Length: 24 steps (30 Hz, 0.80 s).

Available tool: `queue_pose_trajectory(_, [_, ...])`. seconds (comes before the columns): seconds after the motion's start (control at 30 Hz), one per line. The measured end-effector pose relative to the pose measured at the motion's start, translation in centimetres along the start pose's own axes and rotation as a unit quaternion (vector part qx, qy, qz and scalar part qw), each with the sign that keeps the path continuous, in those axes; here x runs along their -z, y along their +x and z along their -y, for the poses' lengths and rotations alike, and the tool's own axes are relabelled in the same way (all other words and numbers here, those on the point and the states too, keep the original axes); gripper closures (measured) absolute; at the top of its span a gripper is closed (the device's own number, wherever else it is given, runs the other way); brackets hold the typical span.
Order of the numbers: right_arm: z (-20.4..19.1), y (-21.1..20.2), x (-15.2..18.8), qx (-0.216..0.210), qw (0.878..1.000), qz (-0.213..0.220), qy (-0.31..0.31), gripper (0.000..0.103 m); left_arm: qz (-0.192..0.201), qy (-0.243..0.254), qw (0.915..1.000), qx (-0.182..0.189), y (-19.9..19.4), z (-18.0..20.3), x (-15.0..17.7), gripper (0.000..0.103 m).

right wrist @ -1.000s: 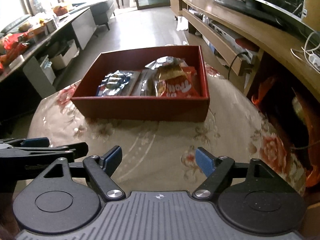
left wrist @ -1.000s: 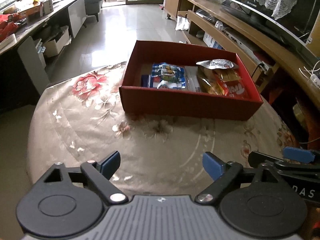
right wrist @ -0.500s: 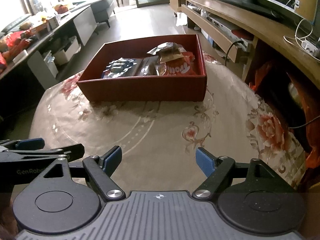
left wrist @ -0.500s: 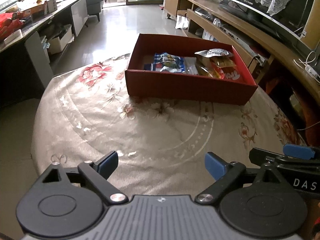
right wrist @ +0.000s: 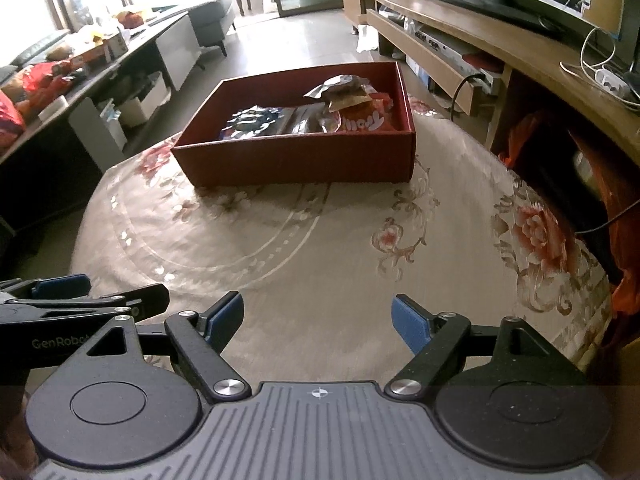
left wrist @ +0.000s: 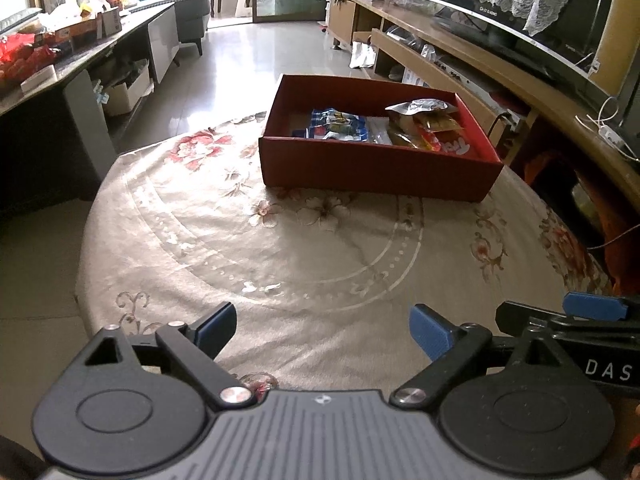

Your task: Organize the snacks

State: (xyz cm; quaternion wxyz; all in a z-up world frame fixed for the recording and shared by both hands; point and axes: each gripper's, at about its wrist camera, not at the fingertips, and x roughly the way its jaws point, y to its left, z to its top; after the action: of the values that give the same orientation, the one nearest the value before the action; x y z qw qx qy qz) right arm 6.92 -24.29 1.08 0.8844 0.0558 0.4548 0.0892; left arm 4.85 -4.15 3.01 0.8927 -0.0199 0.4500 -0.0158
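**Snacks look packed, the cloth is bare**

The round table [left wrist: 168,240], under a flowered cloth, carries one thing only: a red box [left wrist: 376,174] near its far edge. No loose packet lies on the cloth that I can see. Inside the box, a blue packet [left wrist: 338,128] lies toward the left wall, and an orange-red bag [right wrist: 366,120] with a silver pouch [right wrist: 340,84] on top sits toward the right wall. So I judge the sorting as finished, or almost. At the near edge, both well apart from the box, the left gripper [left wrist: 322,328] and the right gripper [right wrist: 318,320] hover with jaws spread and nothing between them.
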Motion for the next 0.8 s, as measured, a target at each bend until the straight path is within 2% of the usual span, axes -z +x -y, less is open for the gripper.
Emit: queue_pose_trajectory(0.8, [-0.4, -1.1, 1.4, 0.000, 1.000, 0.002, -0.006, 0.015, 0.019, 0.014, 0.9996, -0.014, -1.8, 0.3, 1.5, 0.005])
